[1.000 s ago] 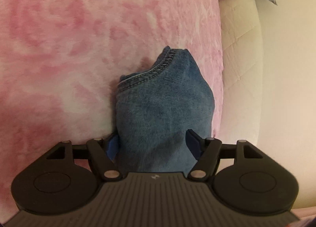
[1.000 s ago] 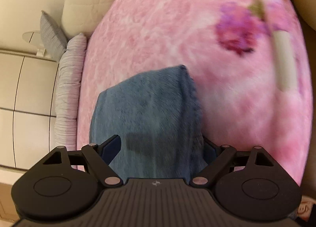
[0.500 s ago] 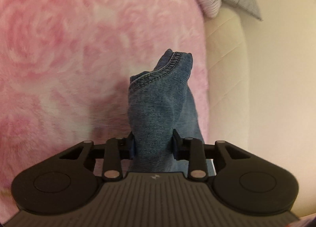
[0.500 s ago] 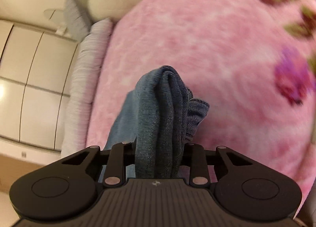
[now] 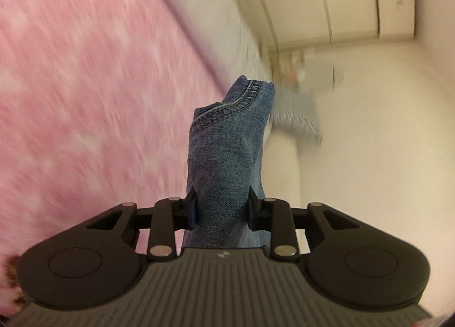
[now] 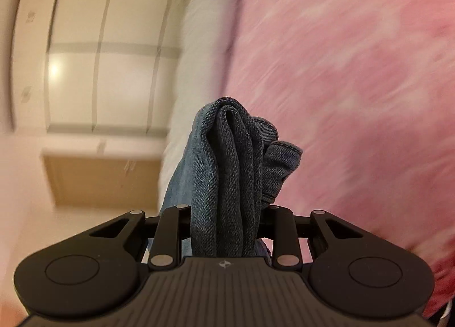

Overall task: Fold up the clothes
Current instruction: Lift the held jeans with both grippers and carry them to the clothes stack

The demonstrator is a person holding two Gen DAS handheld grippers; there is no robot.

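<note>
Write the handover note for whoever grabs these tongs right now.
Left tongs: shut on a bunched edge of the jeans, stitched hem sticking up past the pads.
Right tongs: shut on another part of the jeans, several layers gathered between the pads.
Jeans: held in both tongs above the pink blanket; both views are motion-blurred. How much cloth hangs below cannot be seen.
Done: both grips taken.
Left: lay the jeans flat on the blanket, make the folds, release. No finished fold is visible yet.

Bed w/ fuzzy pink blanket (image 5: pixel 85 77) spread over it — white pillow (image 6: pixel 204 43) at blanket's edge, blurred.
</note>
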